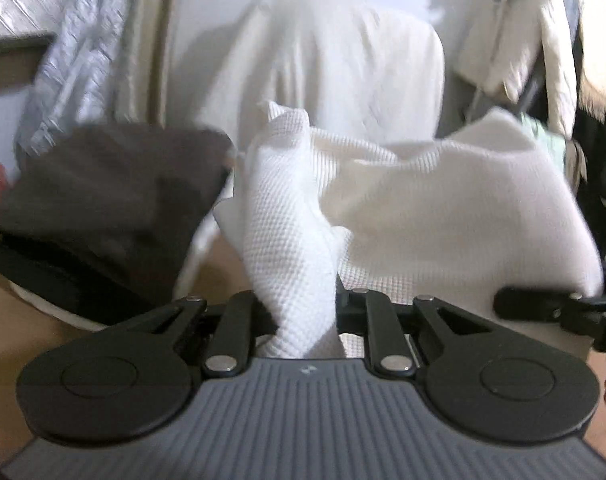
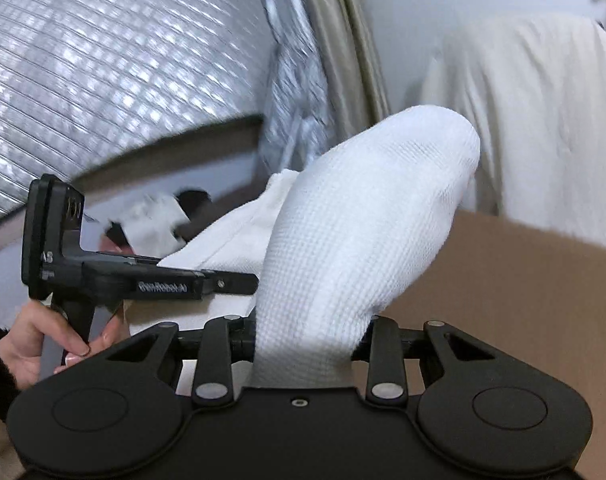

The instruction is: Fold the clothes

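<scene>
white waffle-knit garment [image 2: 355, 216] held off the brown cardboard surface [image 2: 523, 280], bunched fold running up-forward | left gripper [image 1: 303, 312] clamps it; dark grey cloth [image 1: 103, 200] left, only here | right gripper [image 2: 303, 340] clamps it; hand [image 2: 35, 336] only here

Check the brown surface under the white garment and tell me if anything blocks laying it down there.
Nothing visible blocks it on the right: the brown surface is bare beside the white waffle garment. In the left wrist view, a dark garment lies to the left.
</scene>
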`<act>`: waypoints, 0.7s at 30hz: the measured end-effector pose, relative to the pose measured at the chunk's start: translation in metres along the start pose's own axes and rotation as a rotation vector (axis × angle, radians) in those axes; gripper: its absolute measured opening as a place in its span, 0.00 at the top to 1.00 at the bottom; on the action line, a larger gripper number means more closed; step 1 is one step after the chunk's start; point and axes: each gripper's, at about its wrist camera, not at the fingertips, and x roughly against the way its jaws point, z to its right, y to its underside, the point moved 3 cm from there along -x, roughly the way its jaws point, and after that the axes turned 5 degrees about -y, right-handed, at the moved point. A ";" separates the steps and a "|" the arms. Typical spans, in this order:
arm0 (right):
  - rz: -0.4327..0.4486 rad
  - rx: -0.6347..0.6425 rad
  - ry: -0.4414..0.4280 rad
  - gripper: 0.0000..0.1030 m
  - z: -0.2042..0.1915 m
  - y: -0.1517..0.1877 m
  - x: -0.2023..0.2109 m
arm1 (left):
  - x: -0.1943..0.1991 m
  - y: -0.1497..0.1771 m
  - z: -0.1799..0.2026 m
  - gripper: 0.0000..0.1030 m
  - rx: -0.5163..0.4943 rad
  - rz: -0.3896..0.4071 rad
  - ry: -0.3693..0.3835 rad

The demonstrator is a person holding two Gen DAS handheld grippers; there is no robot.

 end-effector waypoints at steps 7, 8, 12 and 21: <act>-0.087 -0.041 -0.293 0.64 -0.013 -0.131 -0.083 | 0.004 -0.116 -0.070 0.84 -0.124 0.030 -0.151; -0.109 -0.039 -0.312 0.64 -0.012 -0.151 -0.105 | -0.005 -0.132 -0.082 0.84 -0.133 0.020 -0.176; -0.126 -0.095 -0.330 0.64 0.007 -0.212 -0.185 | -0.041 -0.198 -0.128 0.84 -0.167 -0.019 -0.274; -0.156 -0.353 -0.214 0.48 0.097 -0.156 -0.337 | -0.249 -0.213 -0.234 0.37 -0.237 -0.427 -0.441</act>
